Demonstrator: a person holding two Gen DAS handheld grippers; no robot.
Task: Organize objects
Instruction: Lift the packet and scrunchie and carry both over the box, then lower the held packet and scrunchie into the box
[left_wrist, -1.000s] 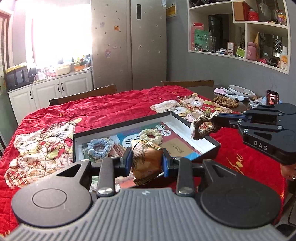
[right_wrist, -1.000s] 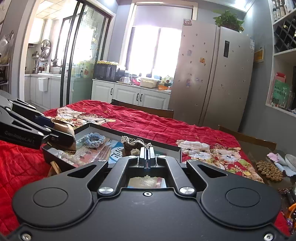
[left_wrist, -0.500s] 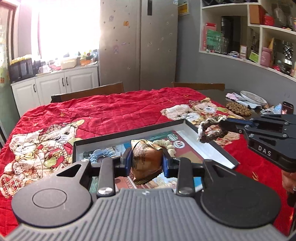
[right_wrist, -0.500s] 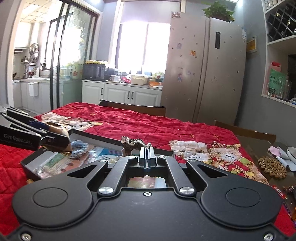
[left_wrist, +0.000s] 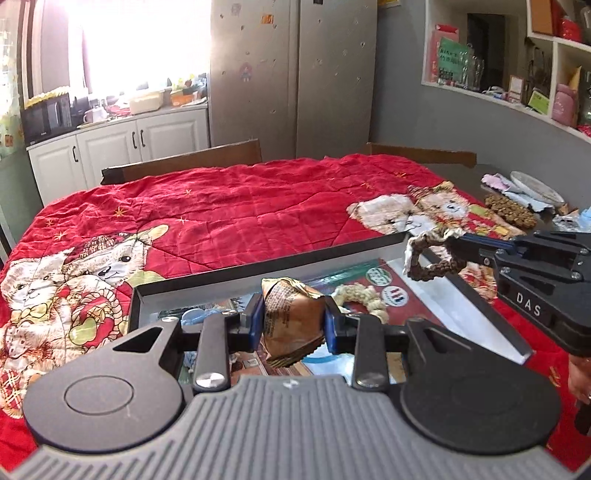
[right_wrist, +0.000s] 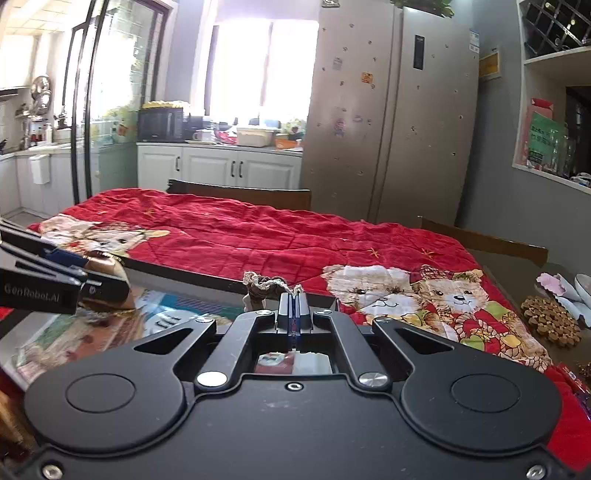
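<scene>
A shallow black-rimmed box (left_wrist: 280, 271) (right_wrist: 207, 275) lies on the red quilt, with a printed sheet on its floor. My left gripper (left_wrist: 293, 319) (right_wrist: 96, 275) is shut on a crinkled brown-and-gold snack packet (left_wrist: 291, 317), held over the box. Behind it in the box lie a cream crocheted ring (left_wrist: 360, 297) and a blue crocheted ring (left_wrist: 194, 317), mostly hidden. My right gripper (right_wrist: 294, 299) (left_wrist: 456, 245) is shut on a brown crocheted ring with a pale edge (left_wrist: 430, 253) (right_wrist: 264, 288), held above the box's right side.
The red teddy-bear quilt (left_wrist: 229, 210) covers the table. At the bare right end lie a brown beaded mat (left_wrist: 511, 210) (right_wrist: 550, 319), a plate (left_wrist: 535, 186) and pink cloth. Wooden chair backs (left_wrist: 184, 160) stand behind the far edge, with a fridge beyond.
Both grippers have moved forward over the box with their objects still held. The box now sits lower and closer in both views, and the blue ring has slipped behind my left gripper.
</scene>
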